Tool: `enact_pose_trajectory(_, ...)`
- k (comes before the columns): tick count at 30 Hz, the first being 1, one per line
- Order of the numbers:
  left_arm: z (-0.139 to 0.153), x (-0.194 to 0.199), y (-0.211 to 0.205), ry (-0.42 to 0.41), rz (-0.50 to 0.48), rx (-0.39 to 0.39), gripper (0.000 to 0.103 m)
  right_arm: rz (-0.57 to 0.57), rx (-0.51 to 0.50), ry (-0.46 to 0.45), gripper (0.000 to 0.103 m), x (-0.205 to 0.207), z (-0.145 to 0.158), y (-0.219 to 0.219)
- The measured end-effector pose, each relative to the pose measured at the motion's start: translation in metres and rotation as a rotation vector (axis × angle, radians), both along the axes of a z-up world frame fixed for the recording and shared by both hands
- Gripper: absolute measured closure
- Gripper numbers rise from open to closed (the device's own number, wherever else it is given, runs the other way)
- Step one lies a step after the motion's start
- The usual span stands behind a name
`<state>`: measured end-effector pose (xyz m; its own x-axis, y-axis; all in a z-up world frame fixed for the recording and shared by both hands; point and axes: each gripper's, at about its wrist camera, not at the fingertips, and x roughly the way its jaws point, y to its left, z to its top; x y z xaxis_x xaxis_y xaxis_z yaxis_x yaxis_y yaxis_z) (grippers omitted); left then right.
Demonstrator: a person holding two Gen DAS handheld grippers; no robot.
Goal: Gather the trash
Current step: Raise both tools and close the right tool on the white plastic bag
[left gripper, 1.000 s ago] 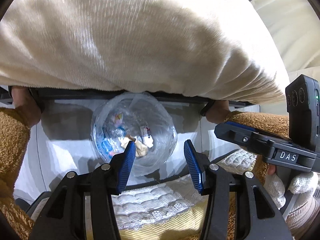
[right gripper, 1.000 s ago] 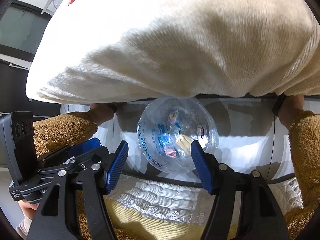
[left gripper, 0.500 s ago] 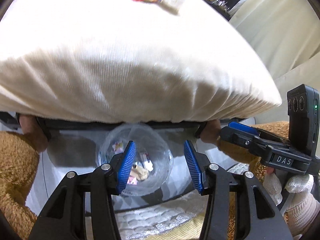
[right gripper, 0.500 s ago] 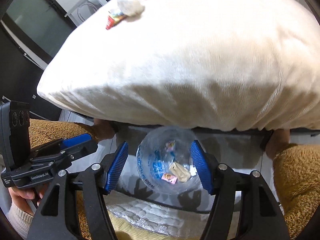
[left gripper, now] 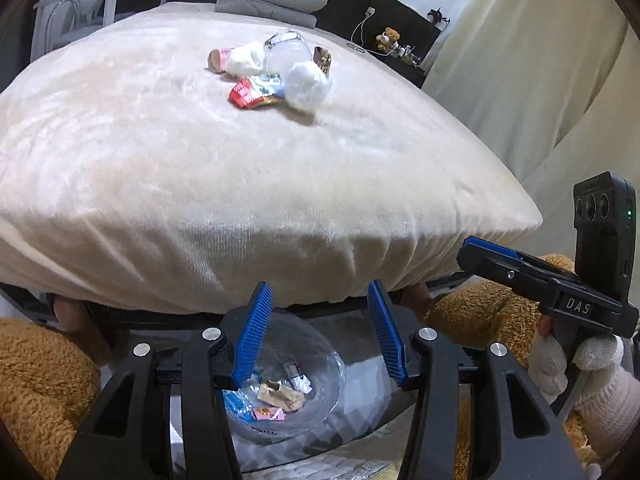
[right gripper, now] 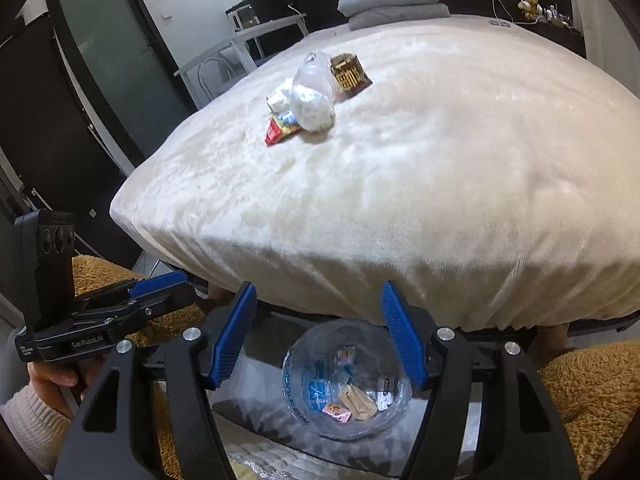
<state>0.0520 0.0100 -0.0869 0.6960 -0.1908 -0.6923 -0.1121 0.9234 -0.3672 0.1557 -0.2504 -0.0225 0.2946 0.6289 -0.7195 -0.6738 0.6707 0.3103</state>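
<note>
Both wrist views look down and forward from the bed's [left gripper: 280, 184] foot, sharing the trash pile [right gripper: 308, 96] and the near bag [right gripper: 348, 380].

Bedroom around me, seen past the bed's foot.
I see a cream blanket [left gripper: 280, 184] over the bed, folded grey bedding [right gripper: 394, 0] at its head, a small teddy bear [right gripper: 529, 1] on the dark shelf behind, and a white chair [left gripper: 76, 12] beside it.
</note>
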Motion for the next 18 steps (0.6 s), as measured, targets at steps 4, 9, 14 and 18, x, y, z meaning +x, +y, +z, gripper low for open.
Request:
enact_pose_trajectory(4, 0.013, 0.005, 0.012, -0.030, 0.009, -0.004, 0.054, 0.008, 0.028, -0.027, 0.038, 0.015, 0.013, 0.002)
enact_pose_trajectory(9, 0.030, 0.020, 0.034, -0.065, 0.035, -0.011, 0.054, 0.023, 0.046, -0.019, 0.038, 0.045, 0.021, 0.016)
enact_pose_trajectory(14, 0.037, 0.038, 0.061, -0.084, 0.055, -0.042, 0.054, 0.047, 0.038, -0.022, 0.038, 0.073, 0.021, 0.043)
enact_pose_trajectory(18, 0.038, 0.051, 0.085, -0.082, 0.079, -0.079, 0.054, 0.072, 0.033, -0.029, 0.038, 0.094, 0.019, 0.070)
